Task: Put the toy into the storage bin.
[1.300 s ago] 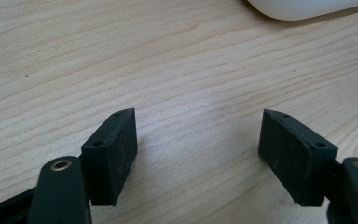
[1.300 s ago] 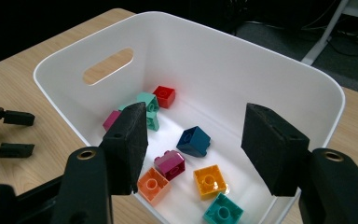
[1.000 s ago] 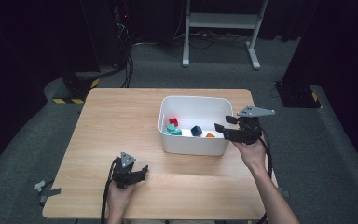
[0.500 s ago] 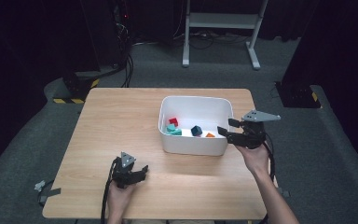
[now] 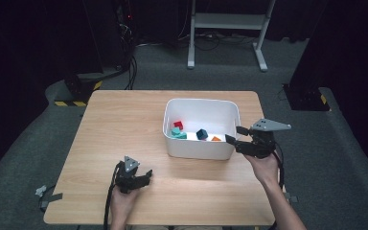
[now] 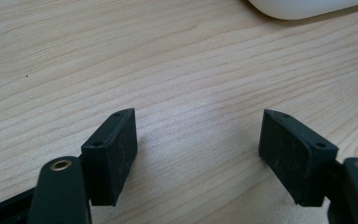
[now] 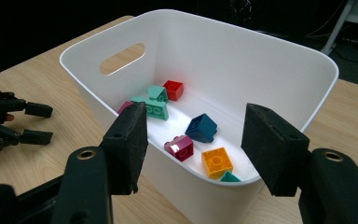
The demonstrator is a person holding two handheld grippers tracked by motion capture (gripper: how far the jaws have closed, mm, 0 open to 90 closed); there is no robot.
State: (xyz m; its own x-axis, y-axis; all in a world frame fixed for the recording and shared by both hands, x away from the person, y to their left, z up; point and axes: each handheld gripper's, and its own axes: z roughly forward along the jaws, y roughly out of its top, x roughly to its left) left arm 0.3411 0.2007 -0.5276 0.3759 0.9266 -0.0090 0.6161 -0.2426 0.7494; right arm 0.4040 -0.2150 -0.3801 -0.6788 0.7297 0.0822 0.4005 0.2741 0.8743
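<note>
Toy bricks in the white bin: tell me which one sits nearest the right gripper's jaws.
The small teal brick, at the bin's near rim right before the right gripper. The orange brick beside it lies slightly deeper; the rest are farther in.

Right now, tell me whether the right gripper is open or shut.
Open: the right gripper has its jaws spread, nothing between them, facing the white bin.

A light wooden table (image 5: 124, 124) is standing on grey carpet, carrying a white bin (image 5: 199, 149) toward its far right part. The left gripper (image 5: 141, 177) is resting on the tabletop near the front edge, well apart from the bin.
</note>
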